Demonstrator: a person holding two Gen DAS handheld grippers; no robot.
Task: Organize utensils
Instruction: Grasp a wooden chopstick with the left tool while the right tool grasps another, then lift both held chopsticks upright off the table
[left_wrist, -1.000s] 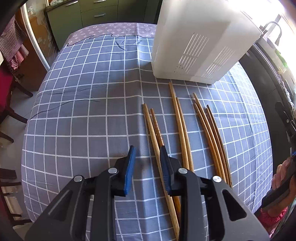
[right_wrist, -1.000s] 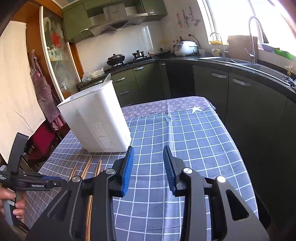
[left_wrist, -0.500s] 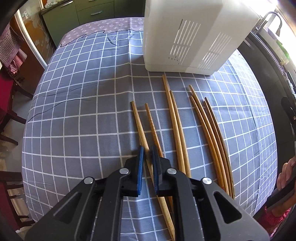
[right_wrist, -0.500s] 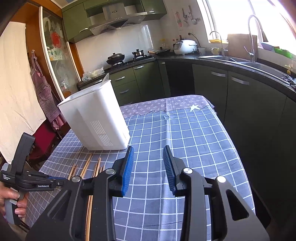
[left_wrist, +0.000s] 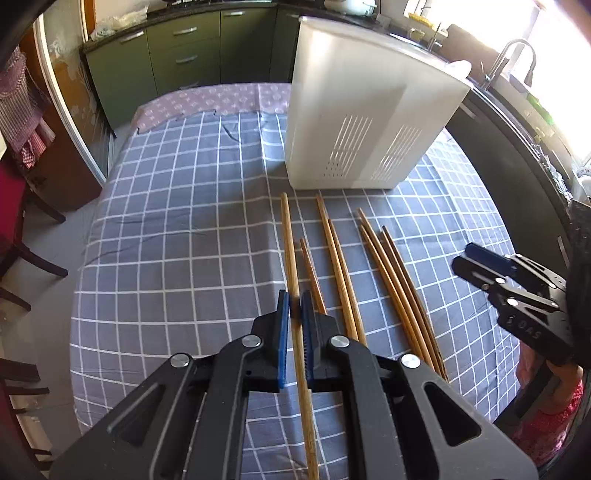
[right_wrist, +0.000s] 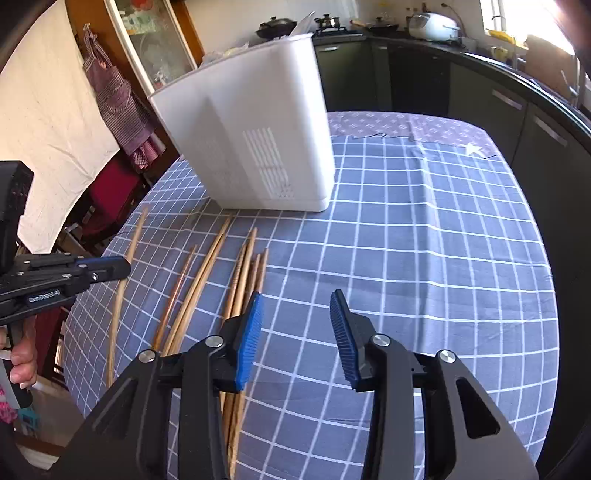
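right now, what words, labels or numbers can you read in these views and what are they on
"GenRobot.AI": white print on the black side of the left hand-held gripper, seen in the right wrist view; small, so the spelling is only likely.
Embossed characters on the body of the right hand-held gripper in the left wrist view: too faint and tilted to read.
White utensil holder: no text seen.

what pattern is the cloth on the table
Blue-grey tablecloth with a white grid check; clearest in the right wrist view.
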